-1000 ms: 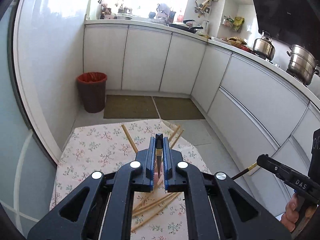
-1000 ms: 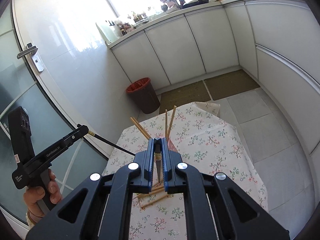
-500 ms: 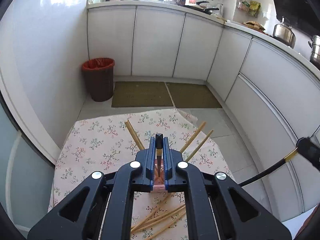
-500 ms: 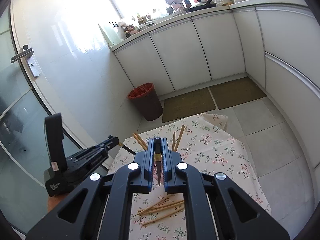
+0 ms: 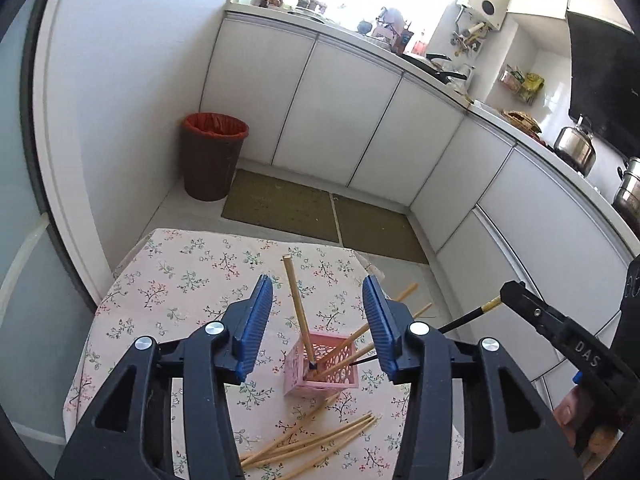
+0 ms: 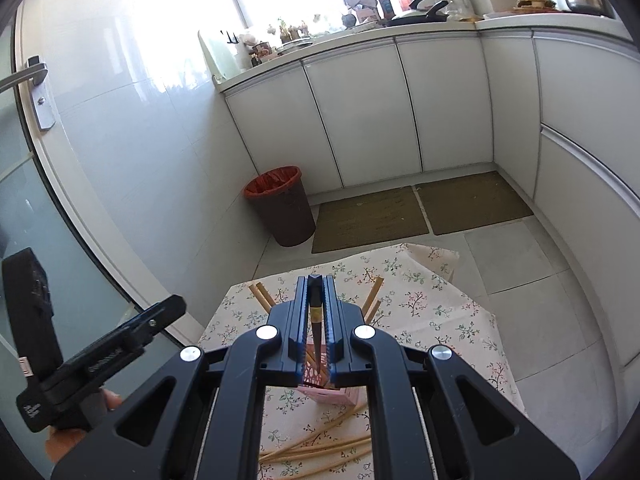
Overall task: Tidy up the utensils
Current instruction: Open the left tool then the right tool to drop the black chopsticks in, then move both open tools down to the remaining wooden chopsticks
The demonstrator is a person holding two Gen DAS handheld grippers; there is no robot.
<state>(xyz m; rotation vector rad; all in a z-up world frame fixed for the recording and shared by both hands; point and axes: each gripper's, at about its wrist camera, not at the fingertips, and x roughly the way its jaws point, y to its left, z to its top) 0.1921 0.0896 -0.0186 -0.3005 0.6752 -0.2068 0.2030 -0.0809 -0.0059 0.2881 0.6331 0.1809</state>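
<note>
Released, wooden chopstick [image 5: 298,308] leans in latticed pink holder [image 5: 322,372] (square).

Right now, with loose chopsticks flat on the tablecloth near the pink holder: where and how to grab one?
Take one loose chopstick near mid-length, from above, pads across its width. They lie flat, fanned and partly overlapping, so pick the outermost one. The left hand-held gripper is opening with nothing between its pads, and likely suits; the right hand-held gripper holds a dark chopstick.
</note>
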